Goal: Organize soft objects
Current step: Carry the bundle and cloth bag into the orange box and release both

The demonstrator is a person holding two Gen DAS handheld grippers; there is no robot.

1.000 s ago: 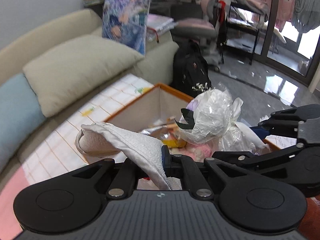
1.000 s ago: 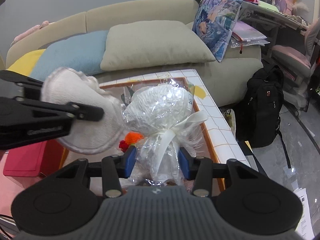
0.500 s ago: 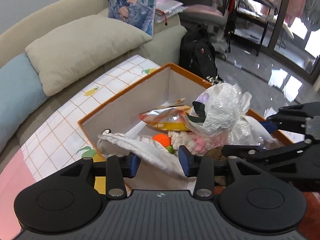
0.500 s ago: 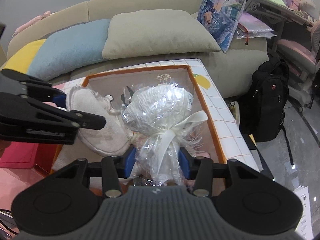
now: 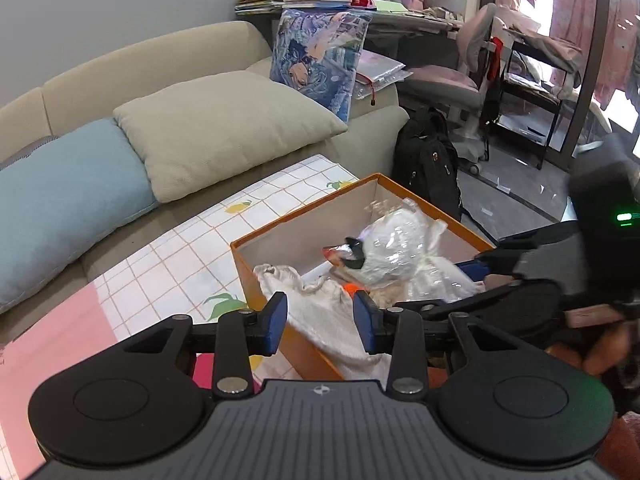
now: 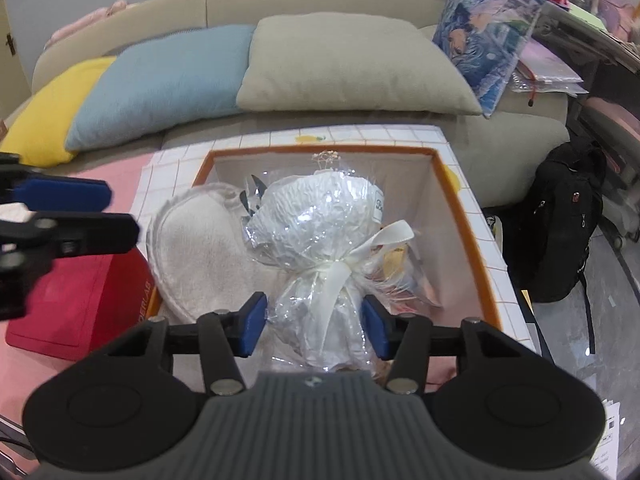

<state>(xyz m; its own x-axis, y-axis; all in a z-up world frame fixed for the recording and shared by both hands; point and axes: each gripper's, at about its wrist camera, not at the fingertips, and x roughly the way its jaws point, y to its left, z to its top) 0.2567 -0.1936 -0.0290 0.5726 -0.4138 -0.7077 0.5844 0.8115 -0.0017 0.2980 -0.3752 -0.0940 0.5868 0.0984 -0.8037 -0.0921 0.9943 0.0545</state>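
Across the top of the right wrist view we see the beige sofa (image 6: pixel 320 0) with its cushions, and below it, at the centre of the frame, the orange-rimmed box (image 6: pixel 472 216). Inside the box the cream towel (image 6: pixel 200 256) lies at centre left, draped over the near rim, and just beside it to the right sits the cellophane-wrapped bundle (image 6: pixel 320 232) tied with a cream ribbon. Our right gripper (image 6: pixel 314 326) stands spread wide on either side of the bundle's tied neck without pinching it, while our left gripper (image 5: pixel 320 322) hangs open over the towel at lower centre of its own view, holding nothing.
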